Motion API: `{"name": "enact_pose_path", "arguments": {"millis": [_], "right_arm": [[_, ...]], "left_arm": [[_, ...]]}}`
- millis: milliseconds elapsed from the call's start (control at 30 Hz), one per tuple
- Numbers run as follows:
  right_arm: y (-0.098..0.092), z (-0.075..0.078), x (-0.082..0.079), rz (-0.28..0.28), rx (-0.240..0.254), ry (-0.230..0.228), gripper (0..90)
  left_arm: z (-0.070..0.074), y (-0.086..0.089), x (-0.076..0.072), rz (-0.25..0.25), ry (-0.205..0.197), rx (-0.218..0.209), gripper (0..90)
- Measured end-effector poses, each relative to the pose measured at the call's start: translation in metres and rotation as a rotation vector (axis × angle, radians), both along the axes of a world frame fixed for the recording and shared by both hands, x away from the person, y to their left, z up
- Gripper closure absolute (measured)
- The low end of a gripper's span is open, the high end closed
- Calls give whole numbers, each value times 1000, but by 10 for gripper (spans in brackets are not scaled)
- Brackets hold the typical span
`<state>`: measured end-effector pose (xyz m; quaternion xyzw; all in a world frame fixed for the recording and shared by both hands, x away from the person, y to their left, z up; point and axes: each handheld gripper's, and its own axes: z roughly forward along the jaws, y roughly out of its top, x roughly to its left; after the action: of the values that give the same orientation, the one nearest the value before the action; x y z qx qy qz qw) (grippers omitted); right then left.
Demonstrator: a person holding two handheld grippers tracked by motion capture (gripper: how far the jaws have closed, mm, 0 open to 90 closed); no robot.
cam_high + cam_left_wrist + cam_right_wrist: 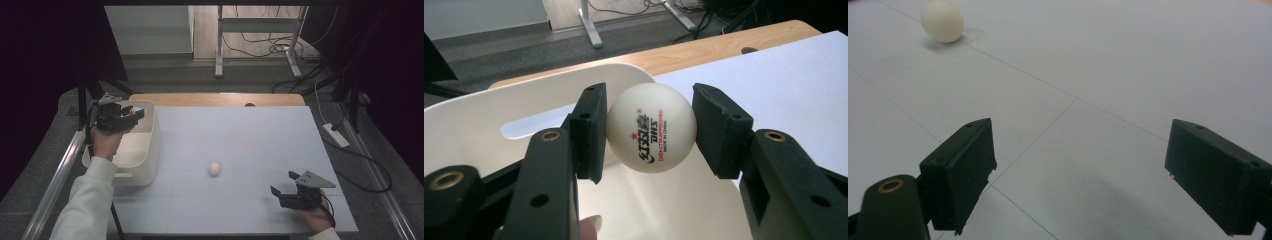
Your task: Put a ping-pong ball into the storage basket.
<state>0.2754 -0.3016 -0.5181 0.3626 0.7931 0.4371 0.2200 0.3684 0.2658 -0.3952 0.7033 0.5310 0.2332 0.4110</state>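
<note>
Glossy round ball (651, 127) in left gripper (650, 131), smooth, perhaps plastic bin (469, 127)

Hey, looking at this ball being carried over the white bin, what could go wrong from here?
1. The left hand-held gripper holds the ping-pong ball only by two small pads on its smooth round sides; a slight squeeze change might squirt it out.
2. It hangs near the white bin's rim; an early release might bounce it onto the table.
3. The second ball lies loose on the table; the open right hand-held gripper might nudge it rolling.
</note>
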Motion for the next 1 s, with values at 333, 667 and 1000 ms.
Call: {"name": "enact_pose_path", "arguments": {"millis": [333,667,1000], "right_arm": [[1,0,0,2,-4,3,126],[1,0,0,2,2,2,126],[2,1,3,10,23,0,126]], "left_arm": [[2,-1,-2,-1,-6,-4,500],[10,-1,-11,-8,-49,-71,256],[24,-14,-30,-131,-102,-131,217]]}}
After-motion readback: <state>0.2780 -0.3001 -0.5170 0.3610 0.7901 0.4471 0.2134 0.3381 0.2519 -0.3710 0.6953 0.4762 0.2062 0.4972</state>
